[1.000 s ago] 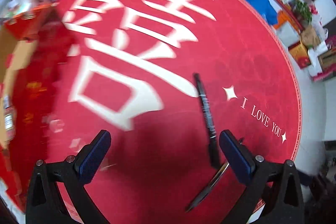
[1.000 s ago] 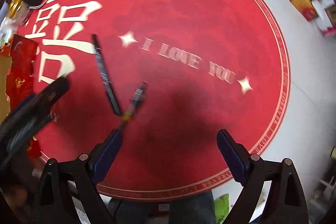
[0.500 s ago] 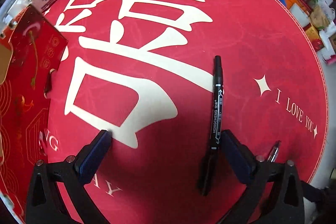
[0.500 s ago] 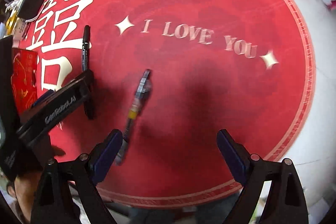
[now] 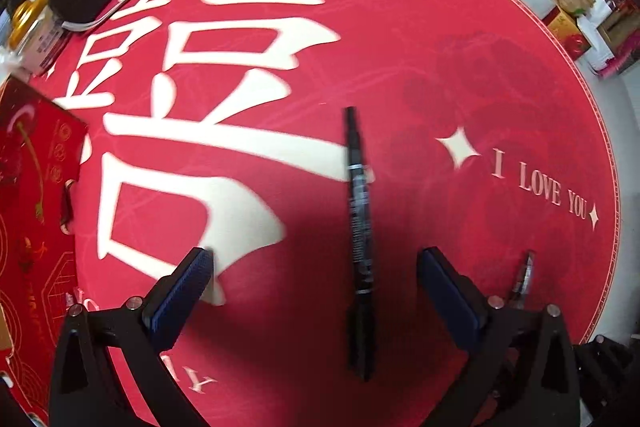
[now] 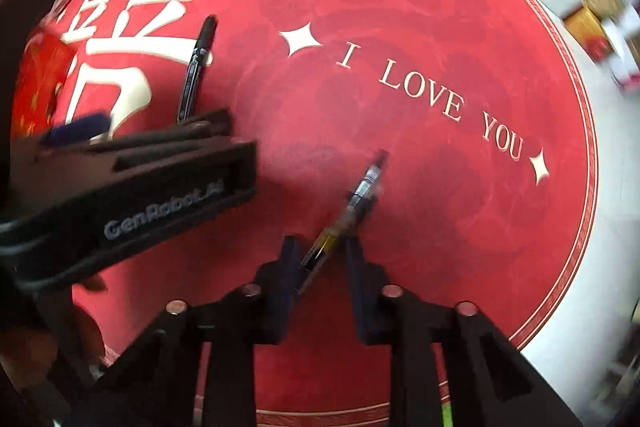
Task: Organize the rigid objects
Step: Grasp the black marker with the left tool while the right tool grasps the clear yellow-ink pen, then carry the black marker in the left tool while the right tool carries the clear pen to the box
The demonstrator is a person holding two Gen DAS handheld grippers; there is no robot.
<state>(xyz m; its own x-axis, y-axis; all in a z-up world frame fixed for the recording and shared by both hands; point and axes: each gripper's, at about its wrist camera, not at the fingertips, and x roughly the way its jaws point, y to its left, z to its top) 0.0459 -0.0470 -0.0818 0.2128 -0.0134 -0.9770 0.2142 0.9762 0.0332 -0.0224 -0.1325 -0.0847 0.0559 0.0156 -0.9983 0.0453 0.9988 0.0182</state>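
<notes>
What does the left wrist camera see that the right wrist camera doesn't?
Only the left wrist view shows the whole black marker lying between the open jaws of the left gripper. Only the right wrist view shows the right gripper, its jaws having just been closing onto the clear pen. Both show the red rug with I LOVE YOU on it.

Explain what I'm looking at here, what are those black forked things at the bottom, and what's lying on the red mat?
A person holds a two-finger claw in each hand, each carrying a wide-angle camera looking along its fingers. One picture is from the left claw, whose fingers stand wide apart over a black marker lying on the red round mat. The other is from the right claw, which has just been closing around a clear pen; whether its pads press on it yet is unclear.
</notes>
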